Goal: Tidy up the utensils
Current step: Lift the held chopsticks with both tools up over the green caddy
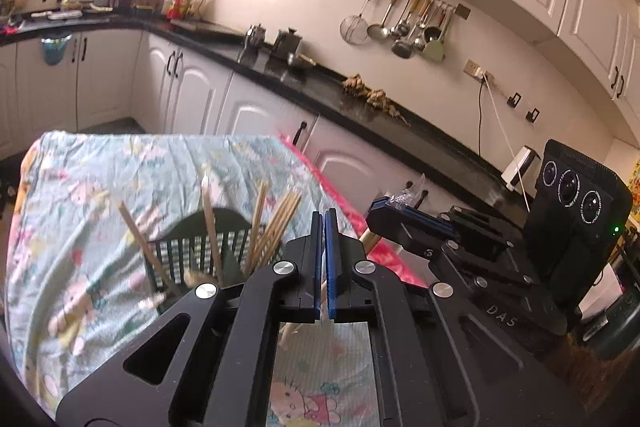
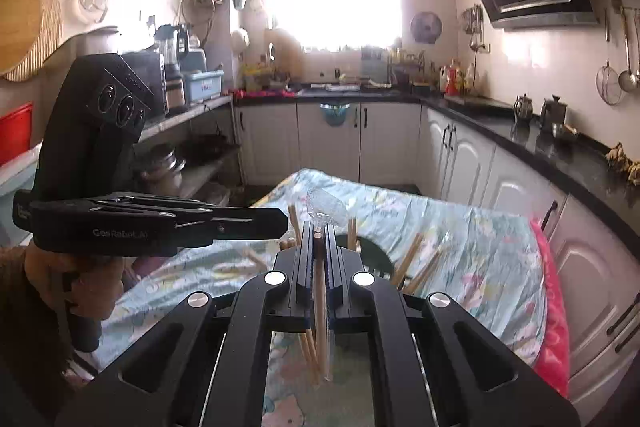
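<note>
chopsticks [image 2: 319, 291] are pinched in the right gripper [image 2: 319, 233] above the basket [image 1: 192, 247]; lowering in is called for next; the left gripper [image 1: 325, 223] is closed, empty.

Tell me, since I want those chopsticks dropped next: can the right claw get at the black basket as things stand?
Probably yes. The right claw, shut on wrapped chopsticks, hangs just above the black basket; only the chopsticks already standing in the basket crowd the opening.

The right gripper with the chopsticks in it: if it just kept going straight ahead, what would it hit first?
Probably the dark basket with chopsticks leaning in it, just beyond the right gripper; depth is hard to judge, so it might pass above.
</note>
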